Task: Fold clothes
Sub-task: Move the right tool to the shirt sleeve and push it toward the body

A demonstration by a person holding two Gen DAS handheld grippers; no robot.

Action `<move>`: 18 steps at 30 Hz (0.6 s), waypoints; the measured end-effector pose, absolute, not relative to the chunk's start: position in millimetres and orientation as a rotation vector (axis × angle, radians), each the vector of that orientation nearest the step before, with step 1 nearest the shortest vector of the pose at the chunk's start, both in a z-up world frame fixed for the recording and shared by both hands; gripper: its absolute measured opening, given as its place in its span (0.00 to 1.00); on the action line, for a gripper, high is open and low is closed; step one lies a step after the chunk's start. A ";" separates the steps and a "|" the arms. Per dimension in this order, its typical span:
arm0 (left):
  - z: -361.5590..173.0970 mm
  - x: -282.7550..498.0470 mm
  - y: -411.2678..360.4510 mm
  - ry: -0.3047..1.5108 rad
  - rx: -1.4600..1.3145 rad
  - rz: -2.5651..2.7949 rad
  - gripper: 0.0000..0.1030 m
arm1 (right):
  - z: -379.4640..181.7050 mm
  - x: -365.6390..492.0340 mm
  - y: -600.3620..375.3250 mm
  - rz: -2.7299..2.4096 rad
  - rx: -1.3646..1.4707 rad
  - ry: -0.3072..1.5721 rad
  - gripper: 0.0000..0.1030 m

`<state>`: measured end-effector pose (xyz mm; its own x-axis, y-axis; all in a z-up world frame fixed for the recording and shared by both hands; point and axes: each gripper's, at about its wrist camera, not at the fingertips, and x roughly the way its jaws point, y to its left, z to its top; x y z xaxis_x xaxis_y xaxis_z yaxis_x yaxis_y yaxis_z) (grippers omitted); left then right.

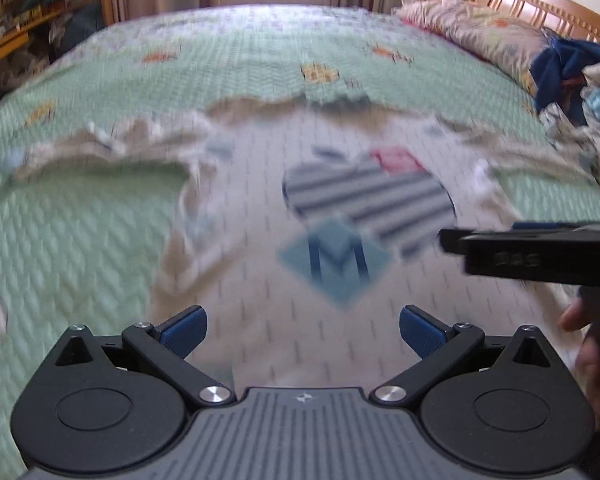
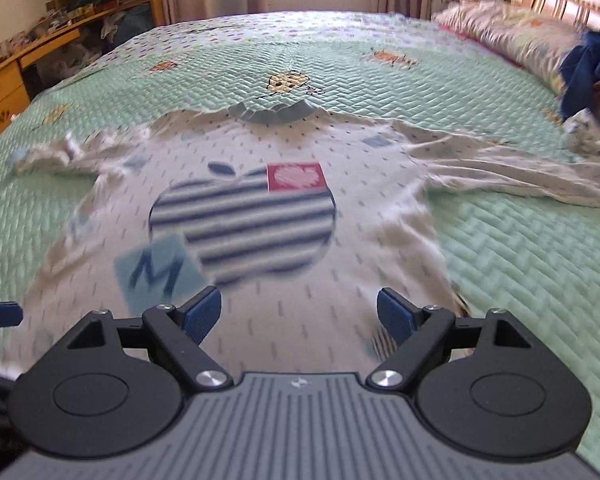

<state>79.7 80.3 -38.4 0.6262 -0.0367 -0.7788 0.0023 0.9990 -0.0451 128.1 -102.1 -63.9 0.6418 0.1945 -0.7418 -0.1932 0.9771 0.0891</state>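
A: Shirt [image 2: 260, 272] — where did it lie?
B: Spread flat on the green quilted bed [image 2: 520, 272], collar toward the window, sleeves out sideways, well short of the pillow [image 2: 512, 36].
A: And the tongs?
B: Left tongs [image 1: 303, 334] and right tongs [image 2: 299, 314] both stood wide apart above the shirt's hem, gripping nothing
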 end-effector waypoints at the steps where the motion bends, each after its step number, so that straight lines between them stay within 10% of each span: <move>1: -41.5 94.6 80.5 0.898 -0.040 -0.019 0.99 | -67.7 144.4 -99.9 0.213 0.013 0.859 0.83; 18: -58.9 53.0 149.8 0.814 -0.130 -0.021 0.99 | -80.6 55.8 -161.4 0.296 0.071 0.754 0.83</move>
<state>53.0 149.8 -58.9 0.6871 -0.0684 -0.7233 -0.0315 0.9918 -0.1236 55.8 -161.4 -80.6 0.6900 0.2896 -0.6634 -0.2392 0.9562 0.1687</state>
